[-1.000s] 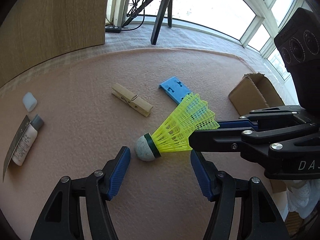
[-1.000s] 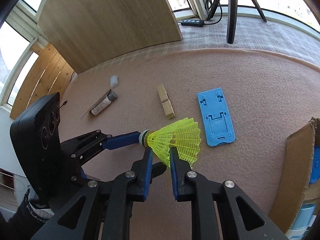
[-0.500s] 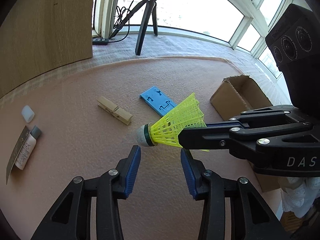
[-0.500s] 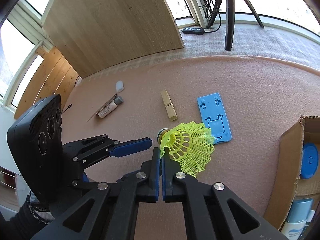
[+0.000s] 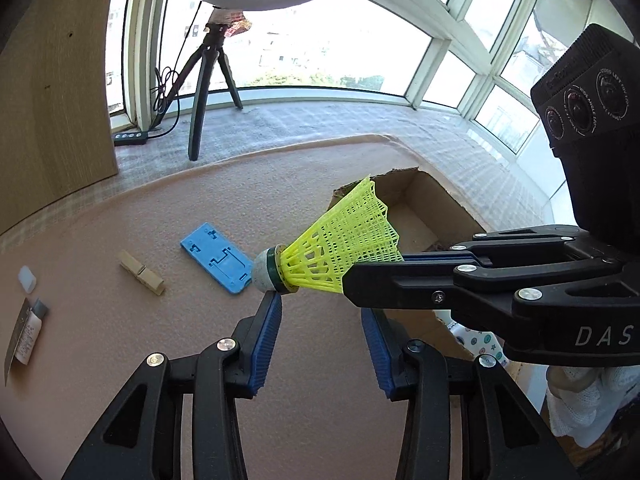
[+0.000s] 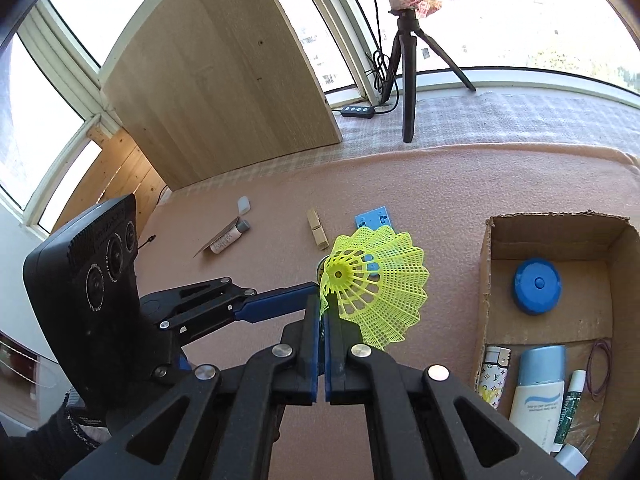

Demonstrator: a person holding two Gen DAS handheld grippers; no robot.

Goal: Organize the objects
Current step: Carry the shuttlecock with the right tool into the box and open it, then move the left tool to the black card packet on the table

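A neon-yellow plastic mesh shuttlecock with a grey-white rounded cork tip and dark green band hangs in the air on its side, skirt edge pinched, above the pink mat, beside an open cardboard box.

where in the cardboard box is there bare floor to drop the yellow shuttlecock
The open cardboard box is bare along its far end, between the back wall and the round blue lid. The near end is crowded with a blue-capped lotion tube, a patterned lighter and a thin green-print tube.
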